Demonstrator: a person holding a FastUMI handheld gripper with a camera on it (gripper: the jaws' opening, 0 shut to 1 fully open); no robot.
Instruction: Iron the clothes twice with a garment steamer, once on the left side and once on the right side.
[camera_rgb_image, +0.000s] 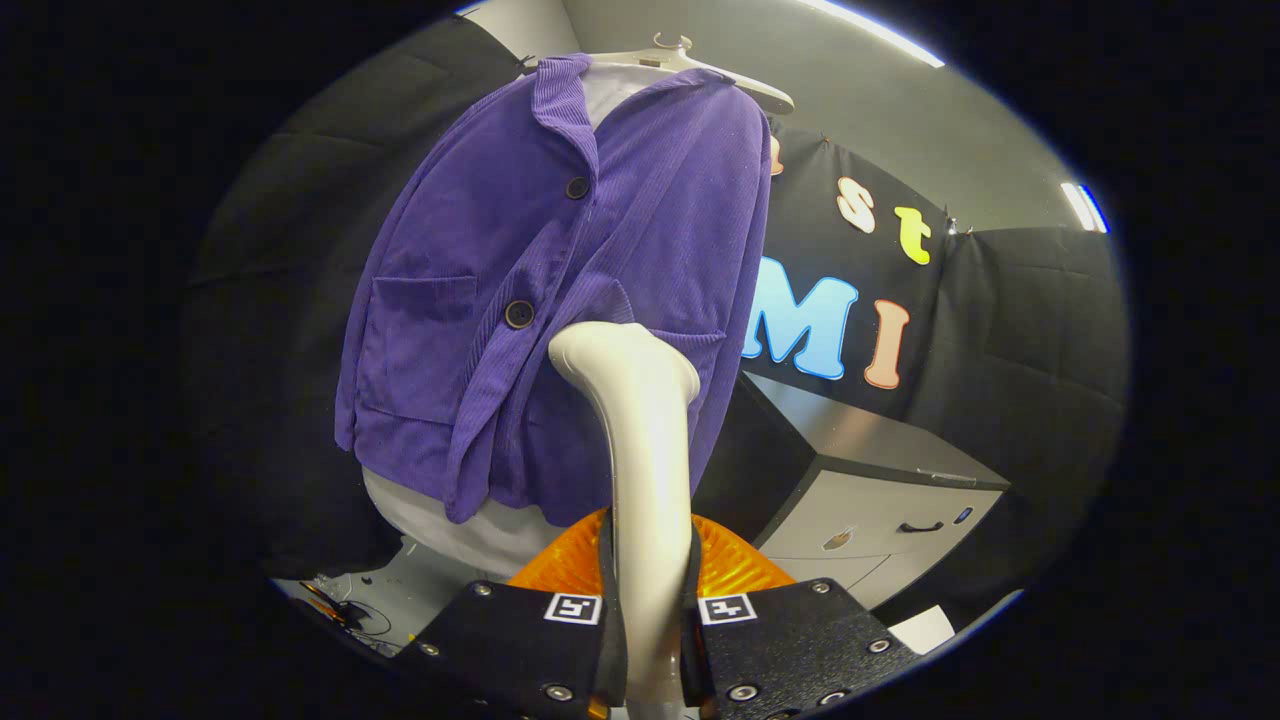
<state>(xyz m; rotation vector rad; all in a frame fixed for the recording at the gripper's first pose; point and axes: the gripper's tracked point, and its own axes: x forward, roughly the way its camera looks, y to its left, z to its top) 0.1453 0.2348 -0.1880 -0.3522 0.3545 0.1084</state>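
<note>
Against the booth's dark cloth wall hangs a purple corduroy jacket (540, 290) on a pale hanger (700, 65), its ribbed fabric soft and finely lined. A white garment shows at the collar and below the hem. Its left-hand front carries a square patch pocket (420, 320); two dark round buttons (518, 314) run down the placket beside it.

Just ahead of the fingers (600, 640), the garment steamer (640, 450) rises as a smooth, glossy, cream-white curved neck, its rounded head bent forward and lying against the jacket's lower front, right of the lower button. Both fingers press on the steamer's handle, one on each side, pinching it firmly; each carries a small square black-and-white marker. Behind them sits a ribbed, translucent orange part (735, 565) of the steamer.

Further right, beyond the jacket's hem, stands a grey cabinet (880, 480) with a flat matte top and a drawer bearing a dark handle; whether anything is inside it cannot be told.
</note>
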